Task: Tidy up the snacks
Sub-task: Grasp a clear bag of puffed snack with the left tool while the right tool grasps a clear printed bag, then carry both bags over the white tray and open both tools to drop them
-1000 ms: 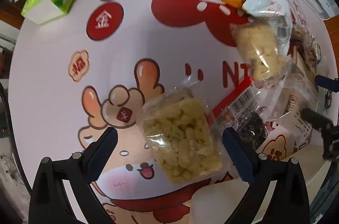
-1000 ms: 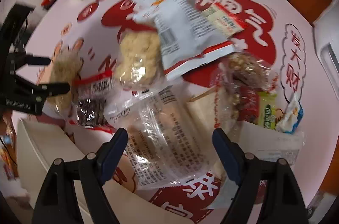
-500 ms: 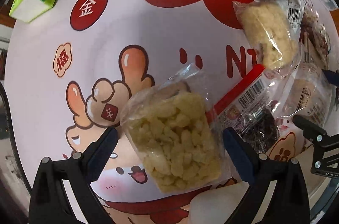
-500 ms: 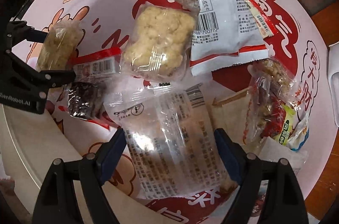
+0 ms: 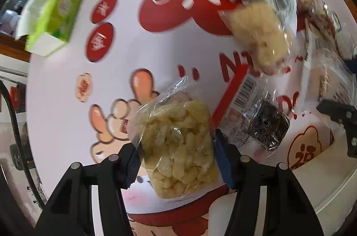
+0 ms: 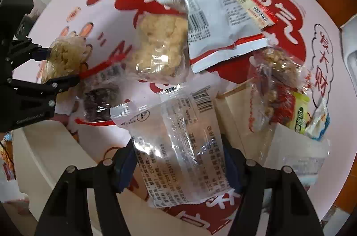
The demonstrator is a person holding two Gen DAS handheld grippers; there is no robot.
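- The left gripper, pointing down at a round table with a red-and-pink cartoon cloth, is closing on a clear pack of puffed rice cake; its blue pads press both sides of the pack.
- The right gripper is likewise closing, its pads against the sides of a clear printed wrapper near the table's near edge.
- Open cloth lies to the left gripper's left, bare up to a green tissue box at the far rim; to its right, snacks crowd close.
- Only the right wrist view shows the whole pile: a white foil bag, a nut-and-red-fruit pack, a green sachet, a brown paper bag, and the left gripper from the side.
- Two puffed rice packs are visible, one held and one lying mid-table; one dark seaweed-like pack lies just beside the held one.
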